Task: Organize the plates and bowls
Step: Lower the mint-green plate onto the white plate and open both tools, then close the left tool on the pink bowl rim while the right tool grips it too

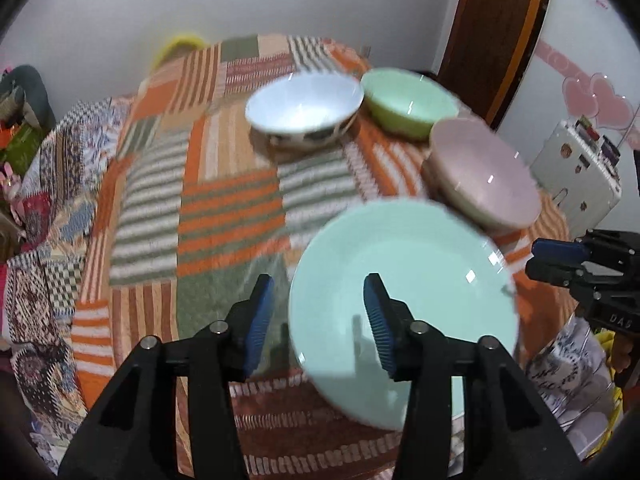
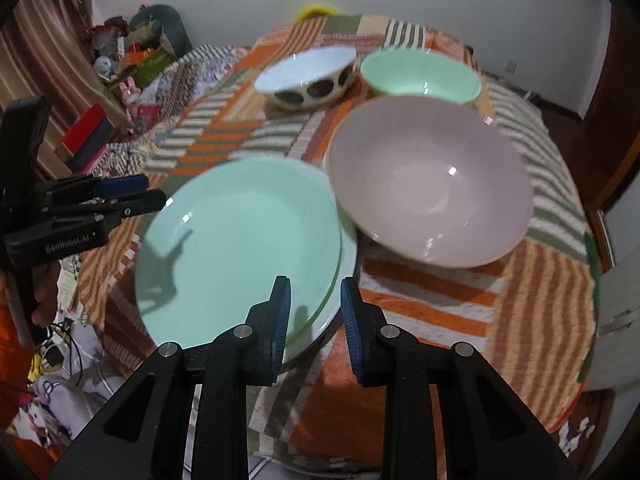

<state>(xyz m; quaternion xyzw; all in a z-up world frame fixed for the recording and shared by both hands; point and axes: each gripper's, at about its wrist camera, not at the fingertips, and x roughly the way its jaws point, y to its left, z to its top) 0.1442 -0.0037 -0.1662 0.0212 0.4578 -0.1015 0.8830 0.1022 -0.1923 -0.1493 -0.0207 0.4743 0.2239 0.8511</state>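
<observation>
A home bedroom: patchwork quilt (image 1: 224, 208), curtain (image 2: 52, 40), cluttered toys (image 2: 132, 92).

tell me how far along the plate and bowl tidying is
Done: two green plates sit stacked on the striped cloth. In hand: nothing; the left gripper and right gripper both hang open over the stack. Left: the pink bowl, green bowl and white spotted bowl stand unstacked.

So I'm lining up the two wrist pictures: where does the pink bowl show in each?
Left wrist view: the pink bowl is right of centre, above the mint plate.
Right wrist view: the pink bowl is right of centre, large, right of the mint plate.
Shared landmark: the white spotted bowl, beside the green bowl.
</observation>
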